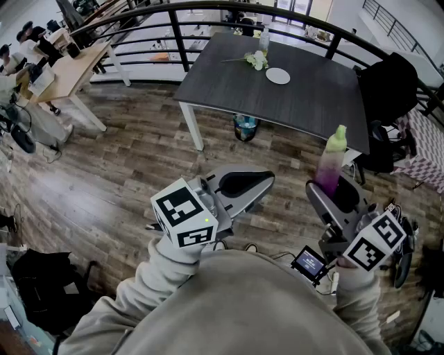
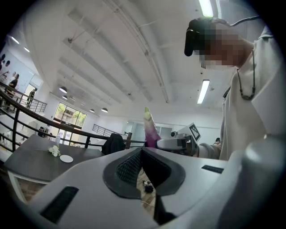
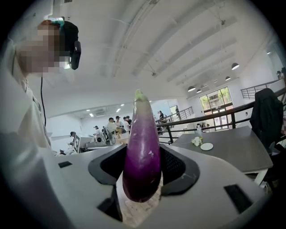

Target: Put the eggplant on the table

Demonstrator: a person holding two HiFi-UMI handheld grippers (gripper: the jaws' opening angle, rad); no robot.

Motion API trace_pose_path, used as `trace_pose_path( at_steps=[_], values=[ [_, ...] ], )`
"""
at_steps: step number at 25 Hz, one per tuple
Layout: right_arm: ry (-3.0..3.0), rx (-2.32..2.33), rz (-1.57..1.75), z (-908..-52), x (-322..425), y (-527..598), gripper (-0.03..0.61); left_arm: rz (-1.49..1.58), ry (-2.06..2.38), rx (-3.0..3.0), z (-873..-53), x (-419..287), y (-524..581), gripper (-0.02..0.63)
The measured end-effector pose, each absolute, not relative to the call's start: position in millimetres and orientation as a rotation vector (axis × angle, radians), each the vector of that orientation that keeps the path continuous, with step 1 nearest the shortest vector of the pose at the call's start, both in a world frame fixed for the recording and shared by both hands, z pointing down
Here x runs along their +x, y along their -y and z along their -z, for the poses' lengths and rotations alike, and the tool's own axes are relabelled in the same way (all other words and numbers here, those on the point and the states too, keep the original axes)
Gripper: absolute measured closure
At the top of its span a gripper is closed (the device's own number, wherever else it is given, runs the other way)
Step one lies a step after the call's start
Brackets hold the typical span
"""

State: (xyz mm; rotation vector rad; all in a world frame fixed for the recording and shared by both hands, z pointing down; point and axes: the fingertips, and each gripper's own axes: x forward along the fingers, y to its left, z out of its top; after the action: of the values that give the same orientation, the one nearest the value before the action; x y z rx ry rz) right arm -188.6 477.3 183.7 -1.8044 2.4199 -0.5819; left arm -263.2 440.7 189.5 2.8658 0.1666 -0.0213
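A long purple eggplant [image 1: 331, 163] with a pale green top stands upright in my right gripper [image 1: 334, 195], whose jaws are shut on its lower part. In the right gripper view the eggplant [image 3: 142, 156] fills the gap between the dark pads of the right gripper [image 3: 142, 166]. My left gripper [image 1: 243, 186] is held level to the left of it, shut and holding nothing. In the left gripper view the pads of the left gripper [image 2: 142, 154] meet, and the eggplant [image 2: 151, 129] shows beyond them. The dark grey table [image 1: 298, 97] stands well ahead, across the wooden floor.
On the table's far side lie a white plate [image 1: 278, 75], a small bunch of flowers [image 1: 257, 60] and a bottle [image 1: 264, 38]. A blue bin [image 1: 245, 127] sits under the table. A black railing [image 1: 208, 7] curves behind it. A chair with a black jacket [image 1: 388, 87] stands at the right, a wooden desk [image 1: 69, 69] at the left.
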Motion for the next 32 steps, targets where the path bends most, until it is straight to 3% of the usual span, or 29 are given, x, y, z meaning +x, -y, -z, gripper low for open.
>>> trace_pose_path(
  at_steps=[16, 32],
  values=[
    [-2.319, -1.779, 0.619, -192.8, -150.8, -490.4, 0.346, 0.015, -0.226, 2.889, -184.1, -230.3, -451.0, 0.607],
    [-2.268, -1.708, 0.601, -216.8, -57.1, -546.7, 0.347, -0.109, -0.337, 2.854, -208.4, -134.2, -494.3, 0.607]
  ],
)
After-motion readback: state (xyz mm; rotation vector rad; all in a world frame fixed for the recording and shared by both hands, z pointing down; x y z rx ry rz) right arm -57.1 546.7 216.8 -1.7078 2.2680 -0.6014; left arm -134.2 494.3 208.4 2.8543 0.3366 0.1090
